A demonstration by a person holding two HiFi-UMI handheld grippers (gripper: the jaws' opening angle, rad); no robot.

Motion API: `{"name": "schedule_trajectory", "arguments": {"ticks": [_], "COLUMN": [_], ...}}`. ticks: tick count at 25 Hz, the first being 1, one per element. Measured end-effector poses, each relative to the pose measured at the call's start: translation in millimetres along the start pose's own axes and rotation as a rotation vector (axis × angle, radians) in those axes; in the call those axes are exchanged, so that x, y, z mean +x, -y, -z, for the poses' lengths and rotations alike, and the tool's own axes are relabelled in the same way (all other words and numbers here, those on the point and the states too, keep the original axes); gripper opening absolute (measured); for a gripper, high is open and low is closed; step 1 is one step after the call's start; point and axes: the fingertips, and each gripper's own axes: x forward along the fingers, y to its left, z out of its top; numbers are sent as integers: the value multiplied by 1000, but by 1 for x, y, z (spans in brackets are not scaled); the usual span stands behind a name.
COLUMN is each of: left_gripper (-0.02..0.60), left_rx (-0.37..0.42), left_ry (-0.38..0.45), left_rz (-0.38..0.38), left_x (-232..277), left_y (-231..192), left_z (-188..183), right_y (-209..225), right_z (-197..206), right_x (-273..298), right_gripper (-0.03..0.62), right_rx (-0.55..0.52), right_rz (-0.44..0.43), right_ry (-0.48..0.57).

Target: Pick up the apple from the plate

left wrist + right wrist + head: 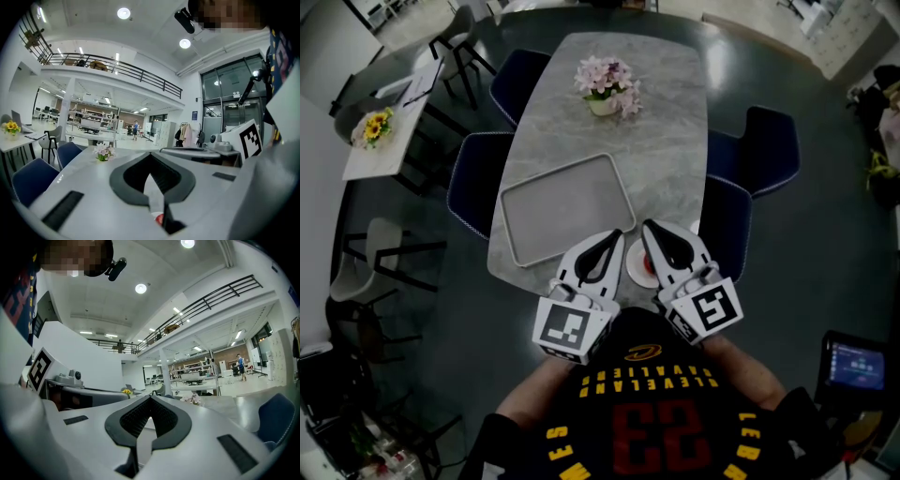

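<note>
Head view:
- Left gripper point(616, 234) and right gripper point(647, 228) held side by side over the near edge of the bench point(656, 141), tips angled toward each other.
- Both sets of jaws pressed together at the tips, nothing between them.
- White plate point(632, 261) showing in the gap between the two grippers, just behind and below the tips.
- Apple point(649, 269) a small red patch on it, partly covered by the right gripper. Untouched, as far as can be seen.
- Grey tray point(567, 208) ahead and left of the left jaws, bare. Flowers point(607, 84) well ahead, at the far end of the bench.

Left gripper view:
- Left gripper point(151, 155) closed tip to tip, with only the hollow between the pads showing. No object gripped.
- Small red spot point(160, 218) low behind the jaws, probably the apple, though too little visible to be sure.
- Flowers point(103, 152) far ahead, left of the tips.

Right gripper view:
- Right gripper point(150, 398) likewise clenched on nothing.
- Pale bench surface through the hollow; no apple or plate visible.

Progress:
- Pick not begun.
- Apple on the plate, near both jaws but in neither.
- Left to do, by judgement: open one set of jaws, bring it down around the apple, close, lift clear of the plate.
</note>
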Motion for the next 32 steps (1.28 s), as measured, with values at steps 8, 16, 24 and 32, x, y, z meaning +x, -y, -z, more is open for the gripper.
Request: {"name": "schedule_trajectory", "arguments": {"ticks": [8,16,24,32], "left_gripper": [0,0,0,0], "left_rx": [7,7,-4,-11], "left_ry": [-29,-29,-34,-37], "left_rz": [3,-11,-27,-35], "left_x": [-3,-3,-1,7], "left_y": [-15,-38,-62,-82], "left_z": [-3,-2,-1,4], "right_y": [-6,-14,-20,-18], "right_z": [4,11,15,25], "right_x": [18,41,66,87], "right_gripper": [6,6,6,6], "right_rx": [4,13,14,16], "right_rz": [2,-13,-34,-44], "right_ry": [-8,-31,-33,-56]}}
